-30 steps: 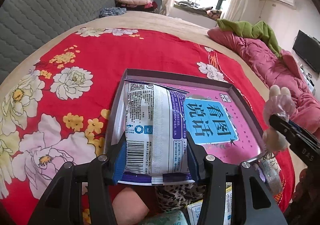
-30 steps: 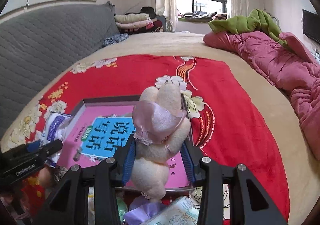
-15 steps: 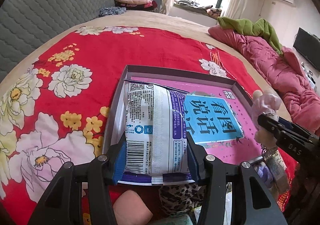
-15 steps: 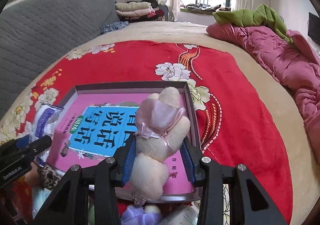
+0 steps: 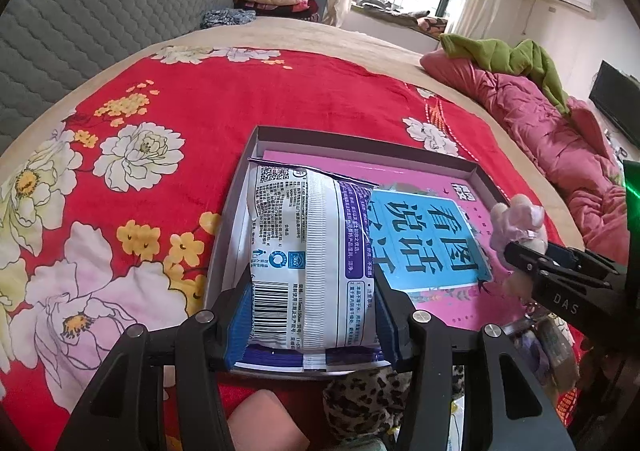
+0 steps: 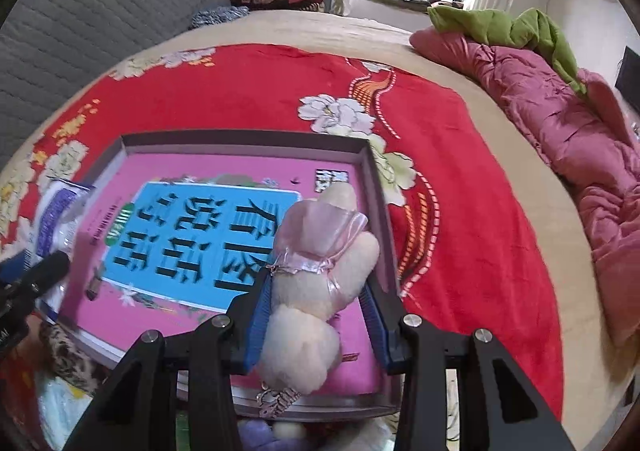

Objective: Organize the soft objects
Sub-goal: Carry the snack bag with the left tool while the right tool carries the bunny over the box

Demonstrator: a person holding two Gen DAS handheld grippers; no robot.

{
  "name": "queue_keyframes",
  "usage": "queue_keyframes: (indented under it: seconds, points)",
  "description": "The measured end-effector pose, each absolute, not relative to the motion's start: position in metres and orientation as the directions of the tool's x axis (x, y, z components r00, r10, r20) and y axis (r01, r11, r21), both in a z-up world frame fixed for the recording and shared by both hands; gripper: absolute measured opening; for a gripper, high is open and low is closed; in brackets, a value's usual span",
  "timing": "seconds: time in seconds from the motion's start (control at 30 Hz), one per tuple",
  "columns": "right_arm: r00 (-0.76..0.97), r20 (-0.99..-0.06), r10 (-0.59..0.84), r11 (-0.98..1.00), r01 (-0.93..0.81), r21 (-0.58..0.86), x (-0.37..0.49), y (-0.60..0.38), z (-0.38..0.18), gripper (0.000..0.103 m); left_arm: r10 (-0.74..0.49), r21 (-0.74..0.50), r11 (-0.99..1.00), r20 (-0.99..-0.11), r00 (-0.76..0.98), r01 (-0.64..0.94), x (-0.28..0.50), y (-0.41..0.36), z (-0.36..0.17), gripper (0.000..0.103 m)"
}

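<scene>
Since the earlier frame, the right hand-held gripper [image 6: 316, 315] has come lower and further in over the shallow box [image 6: 240, 139], carrying the plush toy [image 6: 316, 271] from the box's near rim to above its right half; the left hand-held gripper [image 5: 312, 315] has barely shifted.

Left hand-held gripper: jaws at mid width, blue pads pressed against both sides of the white-and-purple packet [image 5: 308, 251], which lies over the left part of the box. Whether the packet's far end rests on the box floor cannot be told.

Right hand-held gripper: jaws clamped on the plush toy's middle (cream body, pink gauze wrap), its head pointing toward the far right corner. Contact with the pink book [image 6: 192, 235] below cannot be confirmed.

Hidden or unclear: items below both grippers, a leopard-print piece [image 5: 360, 399] and pale packets among them, are cut off by the frame edge and the gripper arms. The right view is motion-blurred at its left edge.

Clearance: the box sits on a red floral blanket [image 5: 240, 91] on the bed, with open blanket beyond its far and left walls. The plush toy hangs just inside the right wall.
</scene>
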State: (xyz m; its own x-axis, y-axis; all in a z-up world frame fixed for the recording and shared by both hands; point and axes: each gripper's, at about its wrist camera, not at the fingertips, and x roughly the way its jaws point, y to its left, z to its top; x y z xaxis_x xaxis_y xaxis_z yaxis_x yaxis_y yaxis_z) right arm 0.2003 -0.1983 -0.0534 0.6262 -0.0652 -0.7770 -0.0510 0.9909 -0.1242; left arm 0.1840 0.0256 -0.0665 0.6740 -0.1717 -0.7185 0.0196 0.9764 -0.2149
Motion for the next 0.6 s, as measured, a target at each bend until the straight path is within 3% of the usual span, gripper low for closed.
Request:
queue_keyframes:
  seconds: [0.23, 0.6]
  points:
    - [0.619, -0.780, -0.090, 0.991, -0.025, -0.135, 0.200, -0.205, -0.054, 0.045, -0.170, -0.224, 0.975, -0.728, 0.664, 0.004, 0.190, 0.032, -0.071, 0.054]
    - [0.627, -0.774, -0.084, 0.994, -0.003, -0.111, 0.190, -0.217, -0.051, 0.059, -0.172, -0.211, 0.977, -0.760, 0.626, 0.012, 0.201, 0.026, -0.079, 0.054]
